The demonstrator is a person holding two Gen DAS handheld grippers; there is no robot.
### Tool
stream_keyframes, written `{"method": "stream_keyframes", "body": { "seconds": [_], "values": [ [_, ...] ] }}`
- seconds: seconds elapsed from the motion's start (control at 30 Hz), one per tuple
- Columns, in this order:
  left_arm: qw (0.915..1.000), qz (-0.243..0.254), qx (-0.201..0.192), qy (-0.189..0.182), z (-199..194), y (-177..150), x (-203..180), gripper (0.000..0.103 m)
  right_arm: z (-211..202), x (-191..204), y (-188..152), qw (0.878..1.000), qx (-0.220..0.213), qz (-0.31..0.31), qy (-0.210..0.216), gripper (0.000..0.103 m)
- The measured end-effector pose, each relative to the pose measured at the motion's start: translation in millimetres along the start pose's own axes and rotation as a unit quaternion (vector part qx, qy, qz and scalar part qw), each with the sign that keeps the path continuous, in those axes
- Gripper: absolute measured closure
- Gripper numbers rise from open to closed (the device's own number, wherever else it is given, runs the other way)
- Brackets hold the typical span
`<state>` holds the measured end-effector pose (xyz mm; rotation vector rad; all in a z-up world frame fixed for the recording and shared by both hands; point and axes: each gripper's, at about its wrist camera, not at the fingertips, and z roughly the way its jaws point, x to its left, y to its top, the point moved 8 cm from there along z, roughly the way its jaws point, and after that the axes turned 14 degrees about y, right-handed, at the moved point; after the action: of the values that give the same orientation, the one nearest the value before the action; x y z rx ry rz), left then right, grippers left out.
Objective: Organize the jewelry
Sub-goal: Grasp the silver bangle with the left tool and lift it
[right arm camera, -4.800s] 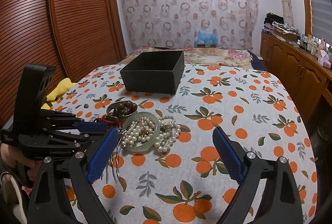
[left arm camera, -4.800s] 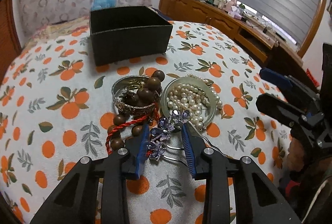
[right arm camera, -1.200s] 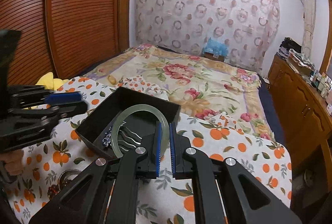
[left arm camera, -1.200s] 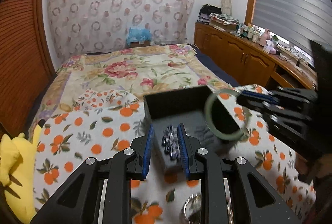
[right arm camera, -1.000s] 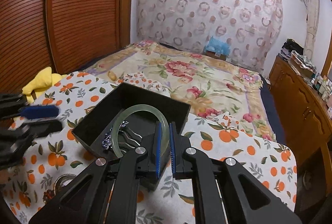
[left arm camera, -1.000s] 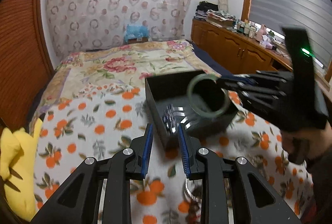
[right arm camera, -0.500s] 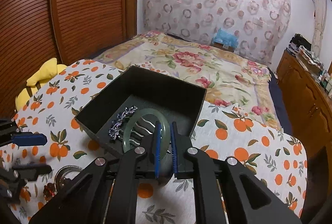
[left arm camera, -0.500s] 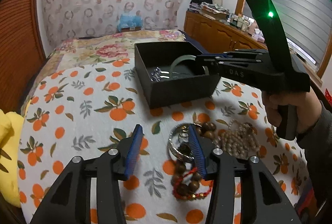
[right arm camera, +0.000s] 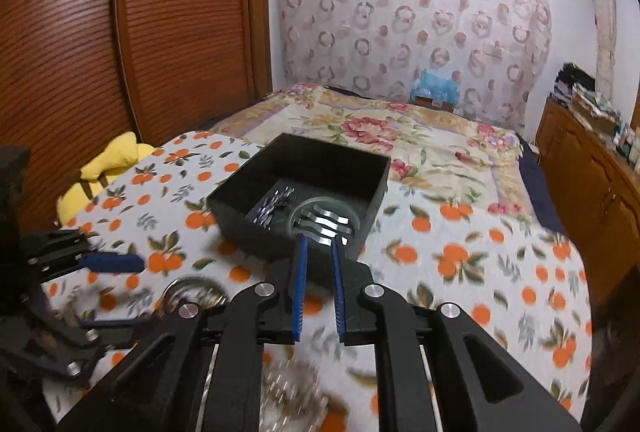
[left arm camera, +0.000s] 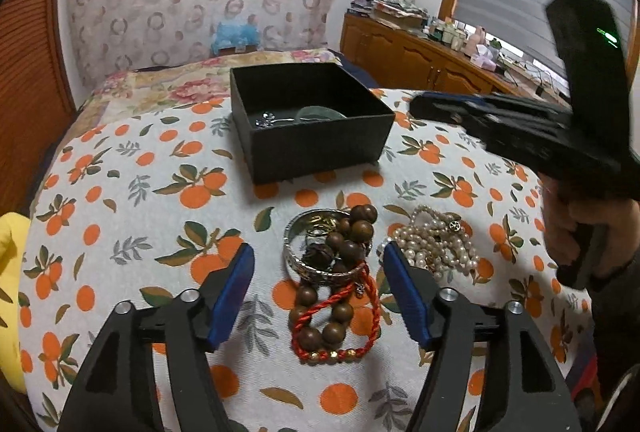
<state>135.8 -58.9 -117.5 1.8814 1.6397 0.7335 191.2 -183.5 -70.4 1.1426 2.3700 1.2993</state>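
Observation:
A black open box (left arm camera: 312, 120) stands on the orange-print cloth; it also shows in the right wrist view (right arm camera: 304, 200). Inside it lie a pale green bangle (right arm camera: 324, 208) and a jewelled hair comb (right arm camera: 276, 208). My left gripper (left arm camera: 316, 260) is open, its jaws on either side of a silver bangle (left arm camera: 316, 256) with brown wooden beads (left arm camera: 352, 236) and a red cord bracelet (left arm camera: 340, 316). A pearl necklace (left arm camera: 436, 244) lies to the right. My right gripper (right arm camera: 319, 244) is slightly open and empty, just in front of the box.
A yellow plush toy (right arm camera: 108, 164) lies at the cloth's left edge. A floral bedspread (right arm camera: 400, 136) lies beyond the box. A wooden cabinet (left arm camera: 424, 56) lines the right wall. A wooden wardrobe (right arm camera: 120, 24) stands at the left.
My right gripper let go of the green bangle in the box and pulled back. My left gripper opened wider and dropped toward the bead and bangle pile.

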Motion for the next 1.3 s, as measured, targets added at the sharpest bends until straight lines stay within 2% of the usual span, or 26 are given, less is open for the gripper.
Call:
{"method": "stream_keyframes", "body": {
  "seconds": [0.1, 0.23, 0.4, 0.57, 0.63, 0.7, 0.73, 1.3],
  "values": [
    [0.9999, 0.01, 0.005, 0.003, 5, 0, -6, 0.032, -10, 3, -16, 1.0, -0.002, 0.013, 0.003, 0.079],
    [0.9991, 0.033, 0.022, 0.013, 20, 0, -16, 0.032, -18, 4, -30, 1.0, -0.001, 0.021, 0.003, 0.071],
    [0.997, 0.057, 0.042, 0.031, 37, 1, -25, 0.032, -21, 6, -40, 1.0, -0.001, 0.023, -0.007, 0.07],
    [0.9968, 0.058, 0.045, 0.032, 43, 3, -25, 0.032, -26, 2, -44, 1.0, -0.001, 0.027, -0.009, 0.07],
    [0.9971, 0.055, 0.044, 0.028, 43, 3, -25, 0.036, -26, 2, -46, 1.0, -0.002, 0.028, -0.008, 0.07],
    [0.9971, 0.055, 0.041, 0.031, 41, 2, -23, 0.047, -27, 1, -47, 1.0, -0.001, 0.03, -0.007, 0.07],
    [0.997, 0.057, 0.042, 0.03, 40, 2, -23, 0.047, -26, 1, -48, 1.0, 0.0, 0.031, -0.007, 0.07],
    [0.999, 0.013, -0.04, 0.016, -27, 19, -9, 0.047, -22, 7, -56, 0.999, 0.009, 0.034, -0.001, 0.07]
  ]
}}
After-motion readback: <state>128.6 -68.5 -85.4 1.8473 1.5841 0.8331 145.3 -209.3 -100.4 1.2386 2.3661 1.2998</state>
